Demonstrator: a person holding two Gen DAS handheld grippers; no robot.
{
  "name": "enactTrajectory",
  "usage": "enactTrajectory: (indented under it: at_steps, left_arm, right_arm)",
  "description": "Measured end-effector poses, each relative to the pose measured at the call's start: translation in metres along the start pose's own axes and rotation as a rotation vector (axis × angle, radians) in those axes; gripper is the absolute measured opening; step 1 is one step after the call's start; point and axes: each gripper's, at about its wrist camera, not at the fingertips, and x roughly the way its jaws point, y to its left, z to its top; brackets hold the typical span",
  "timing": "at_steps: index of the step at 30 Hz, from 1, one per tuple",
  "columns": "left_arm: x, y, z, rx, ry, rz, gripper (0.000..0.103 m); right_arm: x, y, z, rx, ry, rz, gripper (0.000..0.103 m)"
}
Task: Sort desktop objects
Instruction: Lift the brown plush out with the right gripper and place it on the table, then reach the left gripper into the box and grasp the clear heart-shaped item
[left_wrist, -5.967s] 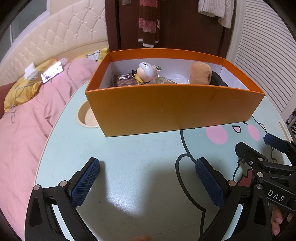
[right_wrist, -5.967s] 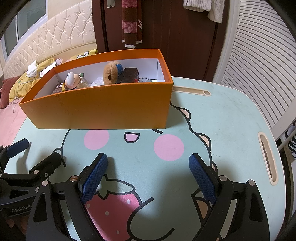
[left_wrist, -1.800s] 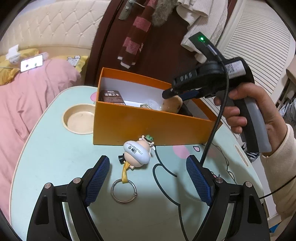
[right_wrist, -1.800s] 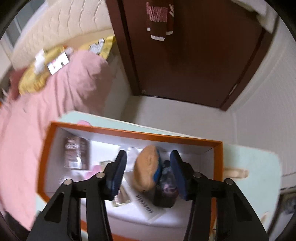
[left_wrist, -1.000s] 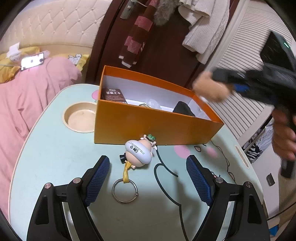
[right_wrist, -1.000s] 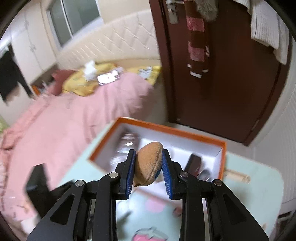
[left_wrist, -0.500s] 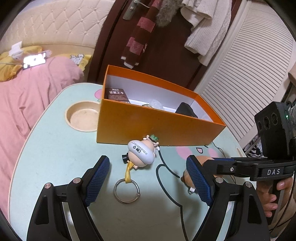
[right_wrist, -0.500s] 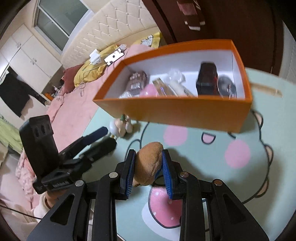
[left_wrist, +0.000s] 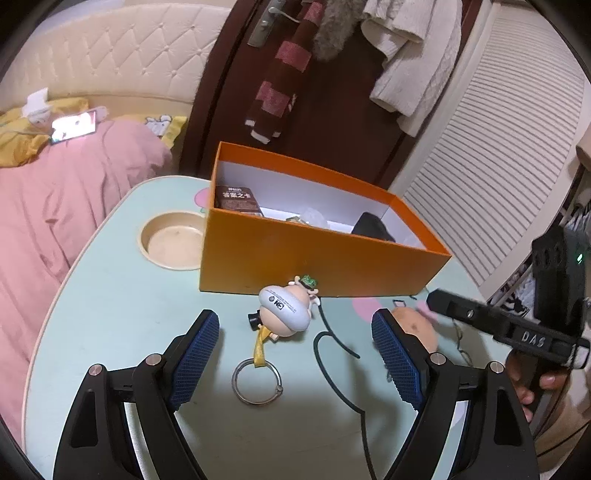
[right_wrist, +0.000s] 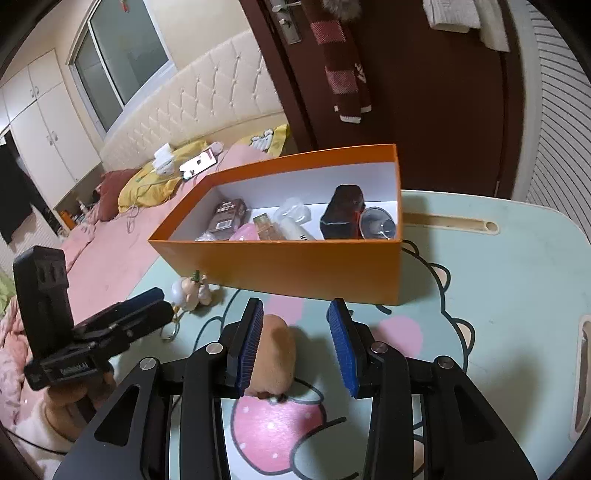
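The right gripper (right_wrist: 297, 343) stood spread over the table (right_wrist: 517, 280), the brown plush toy (right_wrist: 275, 360) lying loose against its left pad, just set down by the look of it. The left gripper (left_wrist: 295, 354) hung wide open near the figure keychain (left_wrist: 284, 312), both in front of the orange box (right_wrist: 303, 269). I judged unpacking under way; next, back off and reach into the box. The plush's far end was hidden, and the box's clear items hard to name

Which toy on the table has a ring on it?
The white round-headed figure keychain, lying in front of the orange box. A yellow strap joins it to a metal ring. The brown plush toy between the right claw's open pads shows no ring.
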Motion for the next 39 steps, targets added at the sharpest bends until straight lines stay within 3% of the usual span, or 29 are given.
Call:
enactTrajectory:
  at_steps: [3,7,11,14,18,23,27,30,33,39]
  left_arm:
    - [-0.008,0.002,0.006,-0.023,-0.011,-0.013,0.084]
    - [-0.018,-0.003,0.021,-0.005,-0.018,-0.009,0.084]
    - [-0.023,-0.015,0.049,0.032,-0.019,-0.003,0.084]
    - [-0.014,-0.031,0.074,0.108,0.018,0.044,0.084]
    - [0.02,-0.051,0.1,0.18,0.128,0.073,0.083]
    - [0.08,-0.061,0.119,0.204,0.304,0.09,0.066]
    - [0.126,-0.061,0.125,0.219,0.408,0.155,0.057]
    - [0.153,-0.066,0.124,0.261,0.473,0.199,0.052]
    - [0.174,-0.069,0.122,0.28,0.535,0.23,0.051]
    - [0.191,-0.068,0.124,0.275,0.596,0.255,0.048]
  right_arm:
    - [-0.001,-0.008,-0.005,0.039,-0.004,0.039,0.039]
    - [-0.002,-0.019,-0.01,0.094,-0.016,0.088,0.055]
    - [-0.006,-0.026,-0.012,0.138,-0.054,0.124,0.057]
    - [-0.005,-0.029,-0.013,0.155,-0.045,0.148,0.057]
    - [-0.003,-0.031,-0.015,0.166,-0.032,0.164,0.057]
    - [-0.004,-0.036,-0.015,0.185,-0.035,0.177,0.057]
    - [-0.004,-0.04,-0.015,0.206,-0.03,0.19,0.057]
    - [-0.004,-0.043,-0.016,0.221,-0.028,0.201,0.059]
    - [-0.005,-0.045,-0.017,0.238,-0.034,0.207,0.068]
    - [-0.006,-0.048,-0.018,0.266,-0.037,0.223,0.068]
